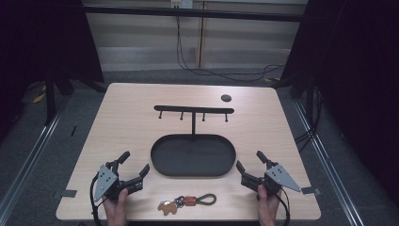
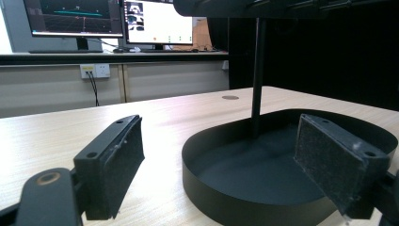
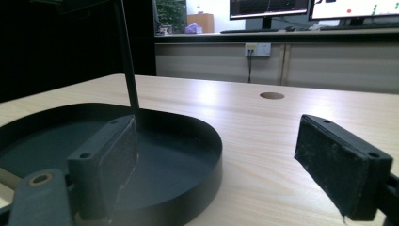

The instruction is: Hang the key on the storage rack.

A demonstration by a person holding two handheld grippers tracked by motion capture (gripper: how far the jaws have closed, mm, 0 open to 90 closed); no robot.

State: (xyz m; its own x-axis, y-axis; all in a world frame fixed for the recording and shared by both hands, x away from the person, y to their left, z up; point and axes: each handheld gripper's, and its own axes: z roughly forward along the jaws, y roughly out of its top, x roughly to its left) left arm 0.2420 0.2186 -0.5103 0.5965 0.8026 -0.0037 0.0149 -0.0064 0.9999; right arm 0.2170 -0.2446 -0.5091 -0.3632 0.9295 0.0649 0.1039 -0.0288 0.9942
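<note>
The high view looks forward and down from above the person's side onto the whole desk (image 1: 141, 108), far enough back to take in the floor around it and the cabinets beyond. The left gripper view sits low, just above the desk surface, looking along its two fingers (image 2: 110, 165) towards the oval black tray (image 2: 207, 188) and its upright post, with monitors (image 2: 75, 19) behind. The right gripper view is as low and close, facing the same tray (image 3: 207, 155) from the opposite end. All three share the tray, the post and the round hole in the desk (image 1: 226, 98); the stand's crossbar is dark, probably cropped, in both gripper views.
</note>
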